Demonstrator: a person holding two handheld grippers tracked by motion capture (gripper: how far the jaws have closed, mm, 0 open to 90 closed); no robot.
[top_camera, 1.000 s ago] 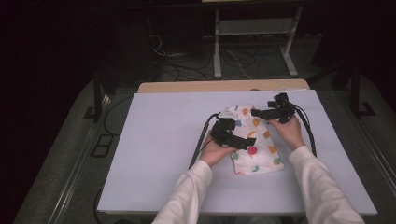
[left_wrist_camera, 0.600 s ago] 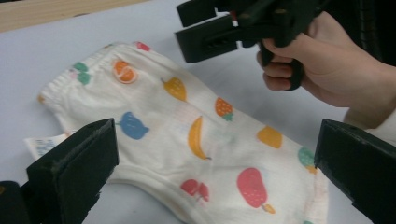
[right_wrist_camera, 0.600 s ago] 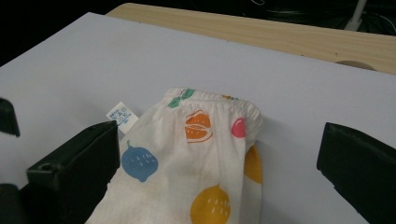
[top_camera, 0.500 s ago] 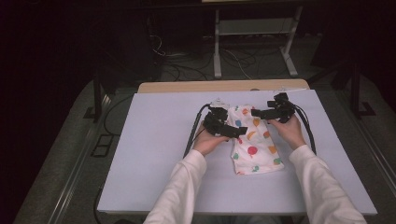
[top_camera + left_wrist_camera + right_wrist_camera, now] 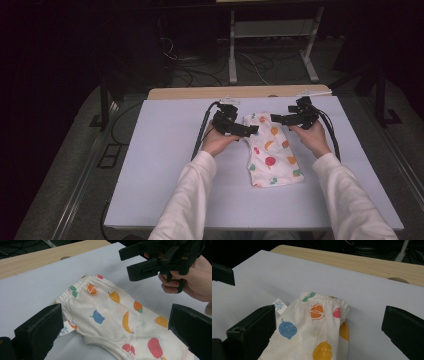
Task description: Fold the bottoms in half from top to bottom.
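A small white garment (image 5: pixel 270 151) printed with coloured fruit lies folded flat on the pale table top (image 5: pixel 165 165), its elastic waistband at the far end. My left gripper (image 5: pixel 248 131) hovers open at the garment's far left corner. In the left gripper view the garment (image 5: pixel 112 317) and its small label (image 5: pixel 65 328) lie between the wide-apart jaws of that gripper (image 5: pixel 115 315). My right gripper (image 5: pixel 279 119) is open just above the waistband's right side. In the right gripper view the waistband (image 5: pixel 324 298) lies ahead of its open gripper (image 5: pixel 329 315). Nothing is held.
A wooden strip (image 5: pixel 240 92) runs along the table's far edge. Black cables (image 5: pixel 202 127) trail from both grippers across the top. Beyond the table stand a metal frame (image 5: pixel 270 45) and floor cables in the dark. Bare table top spreads left of the garment.
My left gripper has moved away from me, from the garment's middle left edge up to its far left corner. The right gripper and the garment have stayed put.
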